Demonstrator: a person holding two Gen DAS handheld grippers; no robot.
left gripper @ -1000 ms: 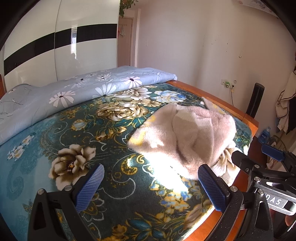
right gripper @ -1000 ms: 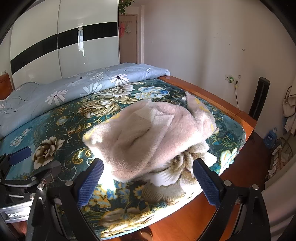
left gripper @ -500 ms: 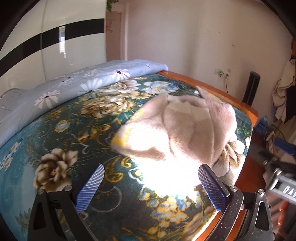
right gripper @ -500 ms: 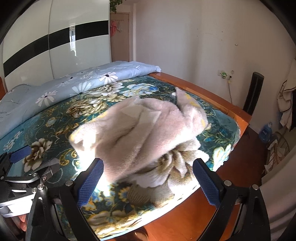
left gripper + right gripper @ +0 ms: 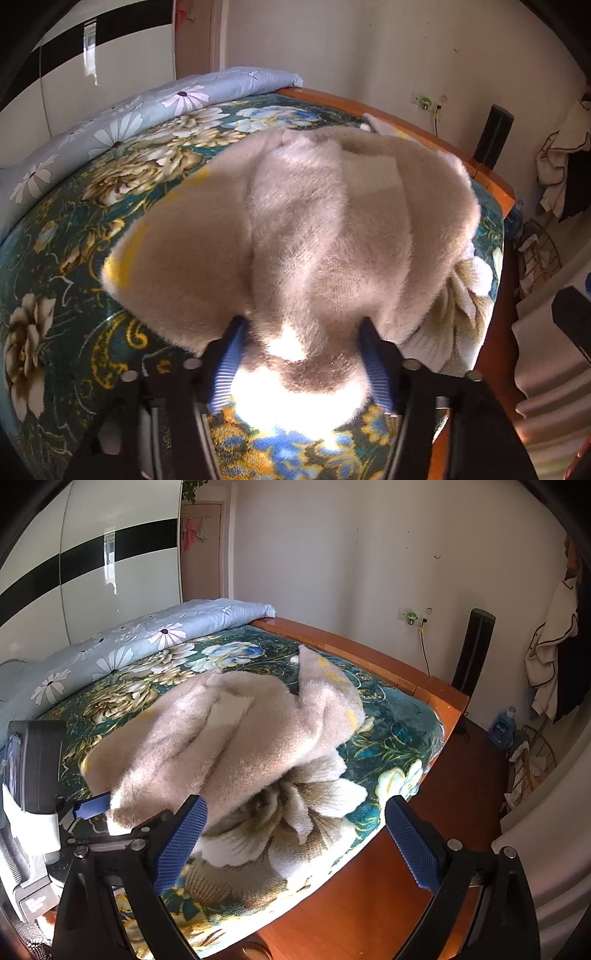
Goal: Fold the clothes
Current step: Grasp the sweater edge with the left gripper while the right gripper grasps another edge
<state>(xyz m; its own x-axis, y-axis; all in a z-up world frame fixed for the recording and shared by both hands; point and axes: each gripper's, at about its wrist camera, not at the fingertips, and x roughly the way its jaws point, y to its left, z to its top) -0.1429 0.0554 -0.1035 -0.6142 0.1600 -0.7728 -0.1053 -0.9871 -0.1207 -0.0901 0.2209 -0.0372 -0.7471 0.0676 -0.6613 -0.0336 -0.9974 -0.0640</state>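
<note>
Since a second ago my left gripper (image 5: 301, 354) has moved forward onto the fluffy beige garment (image 5: 314, 229), which lies bunched on the bed (image 5: 399, 734); its fingers (image 5: 227, 356) now clench the near edge. My right gripper (image 5: 295, 838) stays released beside it.

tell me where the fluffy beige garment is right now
The fluffy beige garment lies crumpled on the floral blanket near the bed's foot corner, its near edge between the left gripper jaws; the right gripper hovers open beside it.
</note>
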